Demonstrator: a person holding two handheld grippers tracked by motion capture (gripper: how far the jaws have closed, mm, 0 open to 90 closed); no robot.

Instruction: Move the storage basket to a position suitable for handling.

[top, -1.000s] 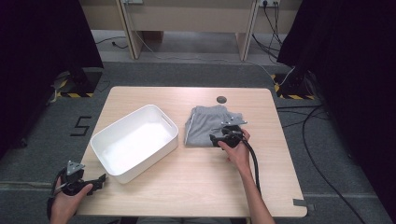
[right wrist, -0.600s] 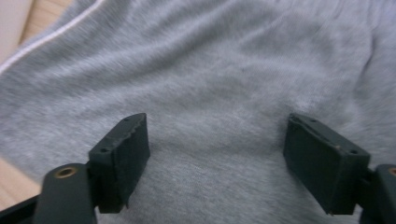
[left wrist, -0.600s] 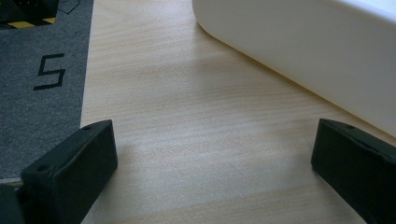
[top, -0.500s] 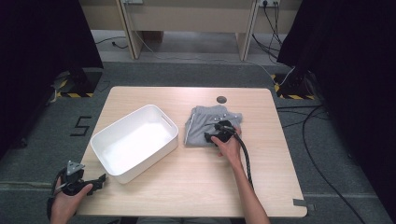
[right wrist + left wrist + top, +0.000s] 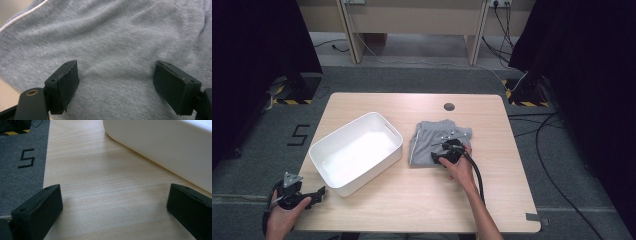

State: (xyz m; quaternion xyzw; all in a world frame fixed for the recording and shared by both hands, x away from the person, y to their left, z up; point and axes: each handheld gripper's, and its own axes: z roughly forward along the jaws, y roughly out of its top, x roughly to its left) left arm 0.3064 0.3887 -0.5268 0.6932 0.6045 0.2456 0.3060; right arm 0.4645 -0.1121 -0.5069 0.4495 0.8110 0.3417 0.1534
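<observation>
right gripper sat on the near edge of the folded grey shorts, jaws wide apart, fabric below and between them but not pinched. in the right gripper view the shorts ran ahead of the jaws, a white-piped edge up left, bare table at the near left corner. so the cloth lay straight ahead of and under this gripper, no reach needed, probably just a close to grab it.

shorts lay right of centre on the table, just beside the white bin but apart from it. their shape was near square, long axis hard to call, waistband toward the far side. the right hand was on them; the left was well apart.

left gripper was at the near left table corner, jaws apart on nothing. in its own view the bin wall stood ahead to the right, the table edge and floor to the left.

room: open table near and right of the shorts, a small dark hole on the far side. bin looked empty, its nearer rim a short way left.
</observation>
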